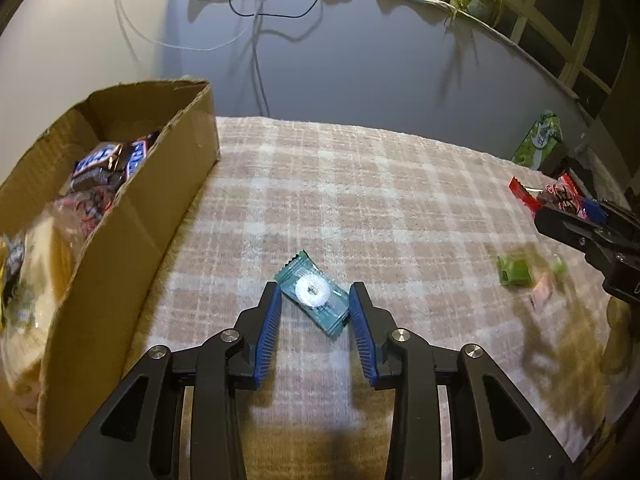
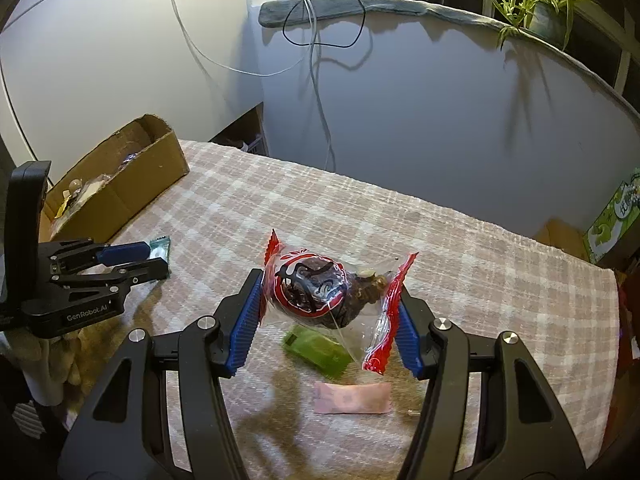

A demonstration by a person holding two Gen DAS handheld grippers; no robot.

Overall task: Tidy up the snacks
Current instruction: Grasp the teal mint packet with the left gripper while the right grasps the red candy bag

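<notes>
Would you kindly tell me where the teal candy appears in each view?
Left wrist: teal candy at lower centre, between the left gripper's open fingers.
Right wrist: teal candy at mid-left, mostly hidden behind the left gripper.
Shared landmark: the cardboard box, left in both.

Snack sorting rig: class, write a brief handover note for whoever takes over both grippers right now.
Left gripper: open, straddling the teal candy on the plaid cloth; not gripped.
Right gripper: shut on the red-edged snack bag, held above the cloth.
Done: several snacks are in the cardboard box at the left.
Left: box the bag and teal candy, then the green packet and pink packet.
</notes>
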